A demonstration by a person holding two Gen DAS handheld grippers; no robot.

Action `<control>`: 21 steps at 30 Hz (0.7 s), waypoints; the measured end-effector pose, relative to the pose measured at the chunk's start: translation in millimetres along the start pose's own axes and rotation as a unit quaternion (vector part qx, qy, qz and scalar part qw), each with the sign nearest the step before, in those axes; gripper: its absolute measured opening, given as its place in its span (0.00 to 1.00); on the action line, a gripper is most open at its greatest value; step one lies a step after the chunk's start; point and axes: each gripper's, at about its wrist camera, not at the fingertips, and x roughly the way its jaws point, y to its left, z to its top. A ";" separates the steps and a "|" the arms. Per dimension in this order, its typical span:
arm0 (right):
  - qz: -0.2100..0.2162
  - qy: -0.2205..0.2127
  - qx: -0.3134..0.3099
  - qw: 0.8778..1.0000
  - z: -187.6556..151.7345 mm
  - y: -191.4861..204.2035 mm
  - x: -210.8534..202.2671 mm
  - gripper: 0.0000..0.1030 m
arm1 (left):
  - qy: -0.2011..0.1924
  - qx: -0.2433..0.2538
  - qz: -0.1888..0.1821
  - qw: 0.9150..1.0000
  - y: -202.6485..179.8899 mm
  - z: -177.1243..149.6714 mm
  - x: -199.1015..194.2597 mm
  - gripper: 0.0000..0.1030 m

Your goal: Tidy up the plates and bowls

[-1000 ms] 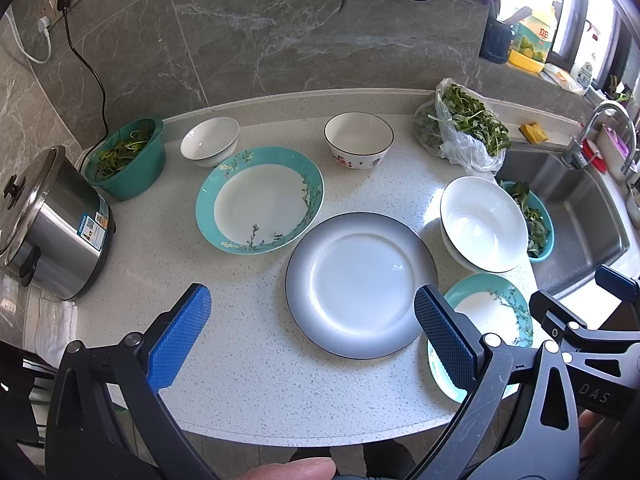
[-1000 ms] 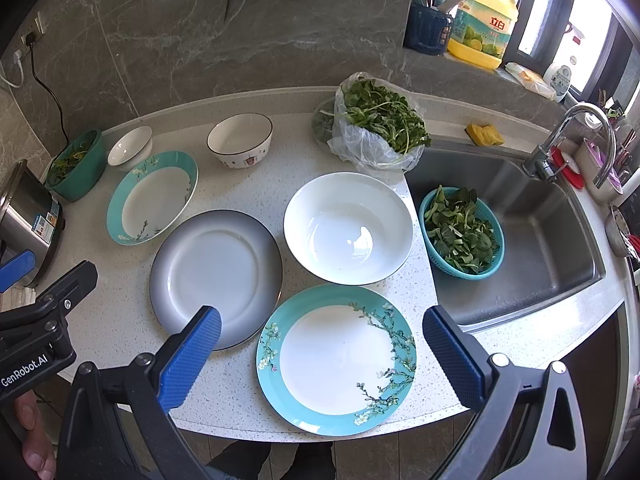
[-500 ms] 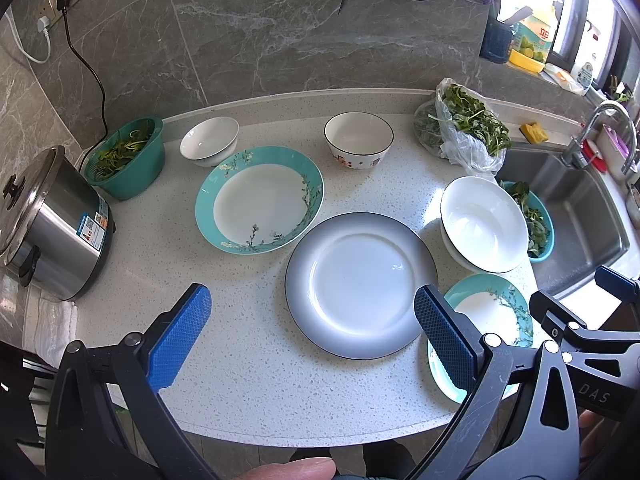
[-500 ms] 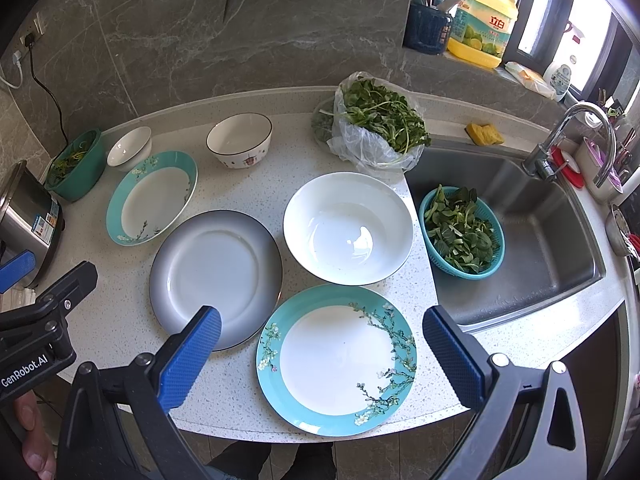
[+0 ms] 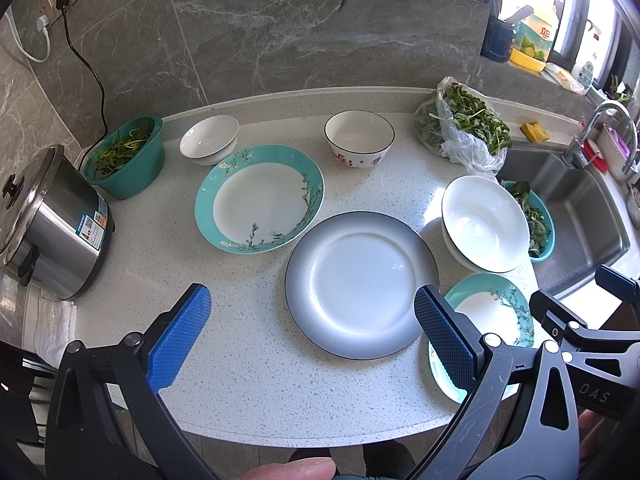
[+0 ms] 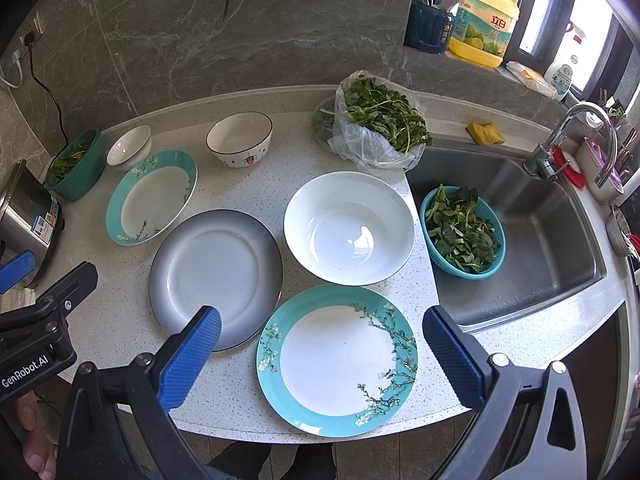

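At the front edge of the counter [image 6: 248,400], right under my right gripper [image 6: 320,352], lies the near teal plate [image 6: 338,360], flat and round, so it has no long axis to line up with. My right gripper hovers above it with its blue pads spread wide, one on each side of the plate's rim, holding nothing. My left gripper [image 5: 312,332] hangs just as wide apart and empty over the front edge farther left, and the grey plate [image 5: 362,284] lies just ahead of it and to its right.

So the right hand is plainly the nearer one for the near teal plate, and the left for the grey plate. The matching far teal plate [image 5: 260,198] sits toward the back left of the counter, well apart from its twin. The big white bowl [image 6: 348,228] stands beside the sink [image 6: 560,240] edge, touching neither plate as far as I can tell. Two small bowls wait along the back edge: the plain white bowl [image 5: 210,140] and the patterned bowl [image 5: 359,138].

Against the pictures from a second and half a second back, nothing differs: both grippers hang where they were, equally wide, and no dish has shifted. I judge the sorting not yet begun.
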 end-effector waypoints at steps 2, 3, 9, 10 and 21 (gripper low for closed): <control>0.000 0.000 0.000 1.000 0.1 0.0 0.3 1.00 | 0.000 0.000 0.000 1.000 0.2 -1.0 0.4 1.00; 0.000 0.000 0.000 1.000 0.1 0.1 0.4 1.00 | 0.001 0.000 0.000 1.000 0.2 -1.3 1.3 1.00; 0.000 0.001 0.000 1.000 0.2 0.4 1.0 1.00 | 0.002 0.000 0.000 1.000 0.4 -2.2 1.9 1.00; 0.000 0.000 0.000 1.000 0.4 0.3 1.0 1.00 | 0.002 0.000 0.000 1.000 0.4 -1.9 1.9 1.00; 0.001 0.001 0.000 1.000 1.0 0.3 3.1 1.00 | 0.003 -0.001 0.001 1.000 0.5 -3.8 5.8 1.00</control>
